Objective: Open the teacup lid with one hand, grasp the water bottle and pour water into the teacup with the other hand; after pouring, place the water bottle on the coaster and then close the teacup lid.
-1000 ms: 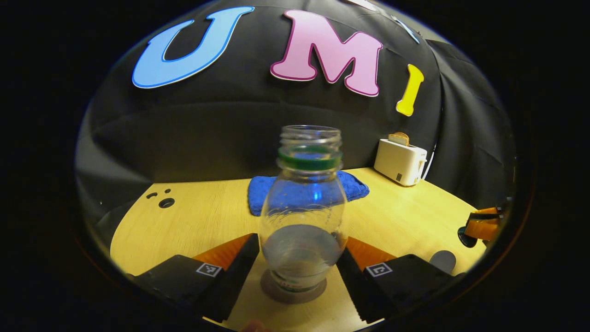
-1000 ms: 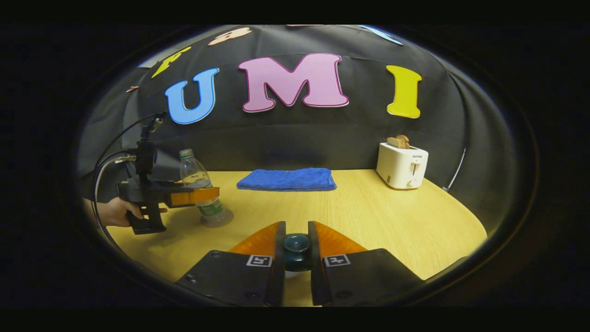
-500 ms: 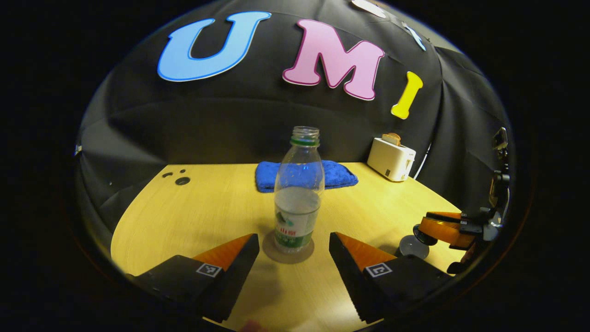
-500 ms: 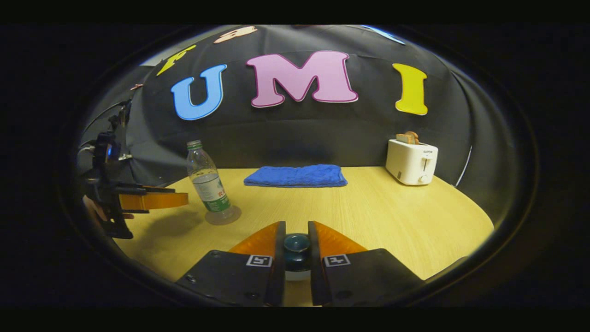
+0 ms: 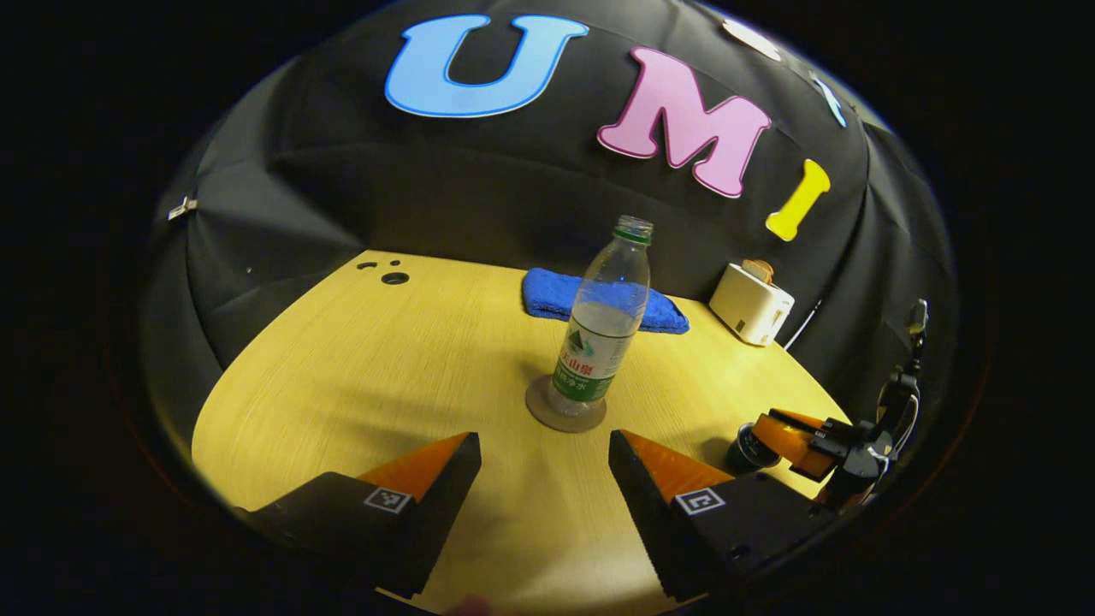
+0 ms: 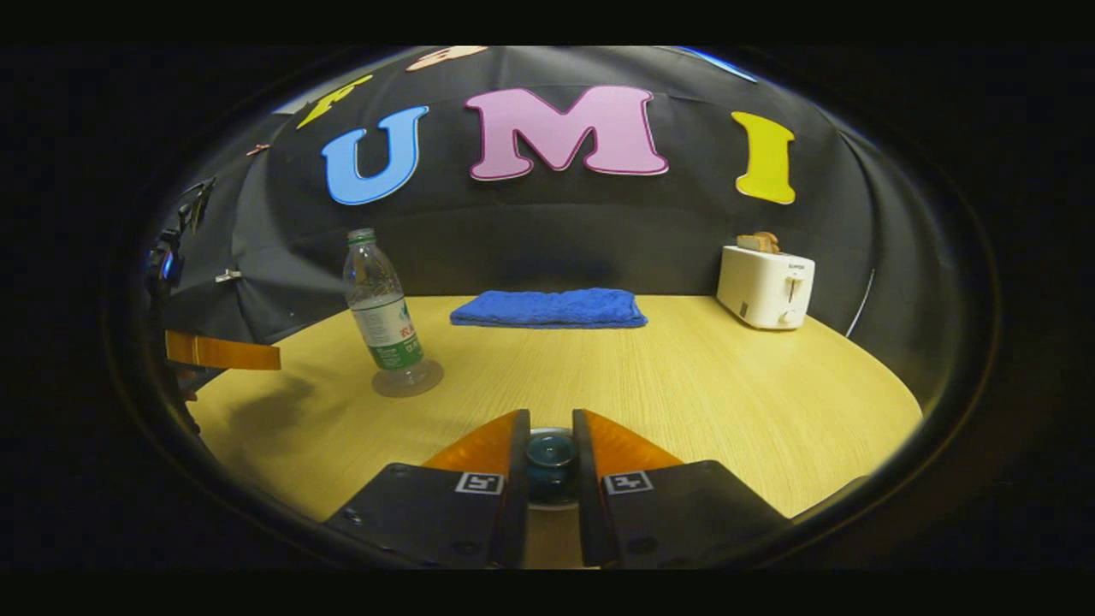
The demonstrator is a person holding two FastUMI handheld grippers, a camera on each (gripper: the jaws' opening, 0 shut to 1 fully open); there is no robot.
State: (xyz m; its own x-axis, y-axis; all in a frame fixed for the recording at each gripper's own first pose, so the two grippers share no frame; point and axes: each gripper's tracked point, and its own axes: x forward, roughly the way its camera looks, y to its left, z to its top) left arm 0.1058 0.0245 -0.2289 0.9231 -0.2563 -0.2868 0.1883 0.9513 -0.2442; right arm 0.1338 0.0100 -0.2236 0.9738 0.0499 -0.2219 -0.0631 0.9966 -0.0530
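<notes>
My left hand-held gripper (image 5: pixel 544 462) hangs open with the water bottle (image 5: pixel 600 334) upright on its coaster (image 5: pixel 565 414) straight ahead, while my right hand-held gripper (image 6: pixel 550 447) pinches the teacup lid's knob (image 6: pixel 548 453), the teacup presumably directly below.

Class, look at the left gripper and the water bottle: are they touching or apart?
Apart. In the left gripper view, bare table shows between the open left gripper and the water bottle, which stands upright on the coaster.
</notes>
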